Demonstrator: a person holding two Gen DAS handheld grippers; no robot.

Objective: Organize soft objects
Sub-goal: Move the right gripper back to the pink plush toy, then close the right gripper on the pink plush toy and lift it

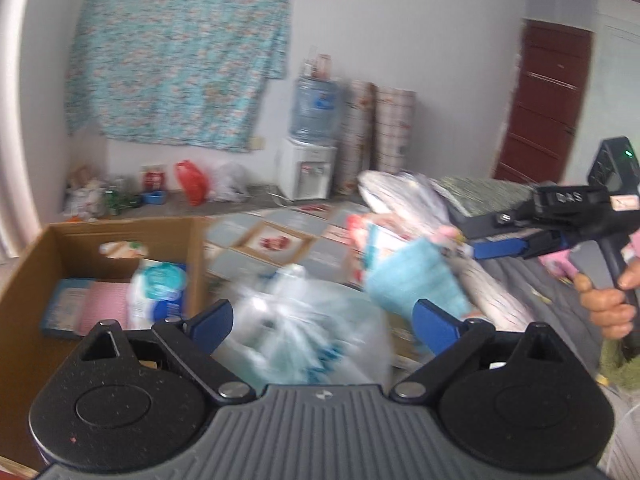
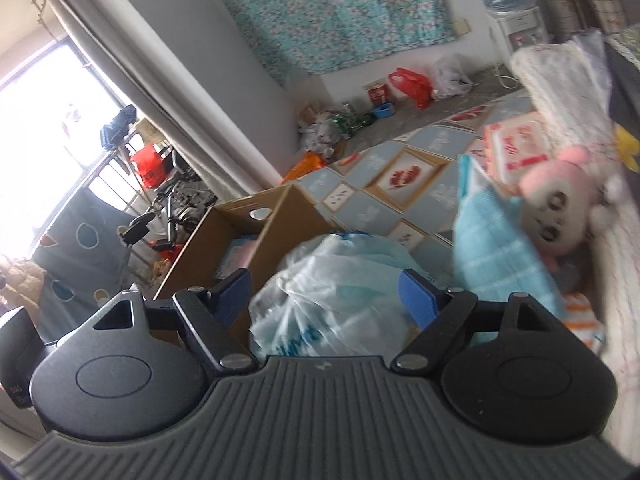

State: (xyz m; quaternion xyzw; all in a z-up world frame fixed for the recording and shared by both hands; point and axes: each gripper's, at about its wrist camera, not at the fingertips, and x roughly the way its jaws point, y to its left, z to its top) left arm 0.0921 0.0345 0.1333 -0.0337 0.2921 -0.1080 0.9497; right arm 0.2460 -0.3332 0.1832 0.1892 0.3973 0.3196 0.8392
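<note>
Several soft packs are already seen inside the cardboard box (image 1: 36,264) at the left. Both the left gripper (image 1: 324,320) and right gripper (image 2: 324,296) are spread wide, nothing grasped, with the plastic bag (image 1: 304,320) loose between them. The blue towel (image 2: 496,248), plush toy (image 2: 560,204) and tissue pack (image 2: 516,148) are left on the bed at right

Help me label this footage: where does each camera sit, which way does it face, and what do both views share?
Left wrist: rides the left tool, facing the cardboard box, plastic bag and far wall; the right tool and a hand show.
Right wrist: rides the right tool, tilted, facing the window, box and pink plush toy; only its own blue fingers show.
Shared: box, bag, blue towel, water dispenser.
</note>
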